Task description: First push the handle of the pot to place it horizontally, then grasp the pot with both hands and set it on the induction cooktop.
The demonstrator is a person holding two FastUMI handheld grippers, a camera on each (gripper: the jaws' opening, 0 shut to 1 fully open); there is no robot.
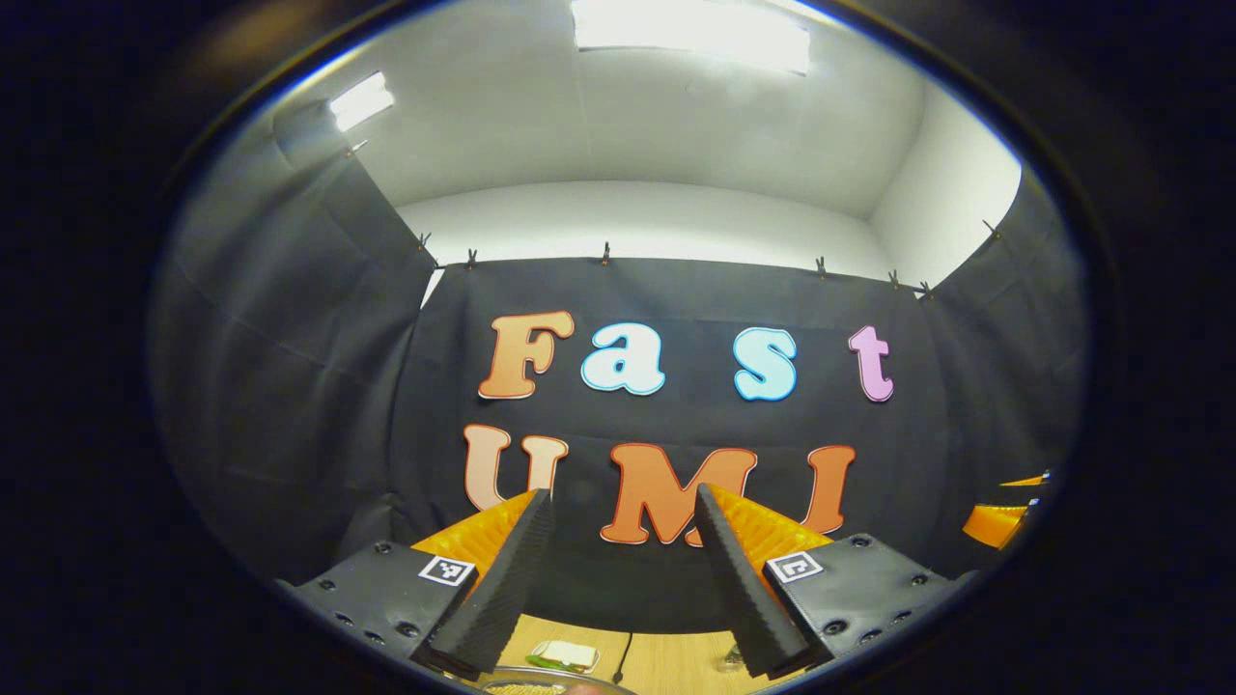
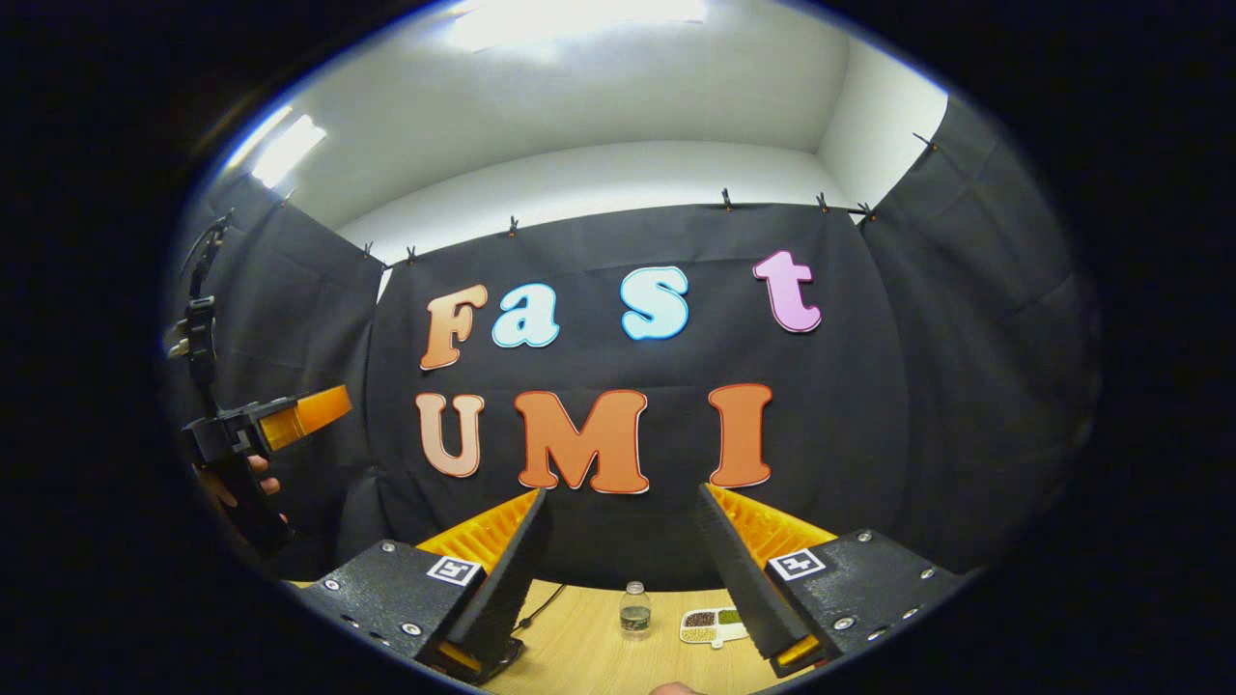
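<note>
both grippers raised and open above the wooden surface

in the left gripper view, the left gripper (image 1: 623, 507) points toward the black cloth wall (image 1: 290, 386), and its jaws stand wide apart with nothing between them. low between them a strip of the wooden surface (image 1: 666, 661) shows. on it, at the left, lies a small flat dish (image 1: 565, 656) with something green in it, and a thin dark cable (image 1: 623, 656) runs just beside it. at the very bottom edge a curved rim with a pale mesh-like part (image 1: 526, 683) peeks in; i cannot tell if it is the pot. at the far right edge of this view the tips of the right gripper (image 1: 1009, 507) appear.

in the right gripper view, at the far left, a hand (image 2: 256, 478) holds the left gripper (image 2: 290, 417) up in the air. the right gripper (image 2: 623, 502) is released too, its jaws apart and holding nothing. below them, on the wooden surface (image 2: 579, 656), a small clear bottle (image 2: 634, 610) stands upright, and just to its right lies a little tray (image 2: 713, 625) with compartments of dark and green grains.
</note>
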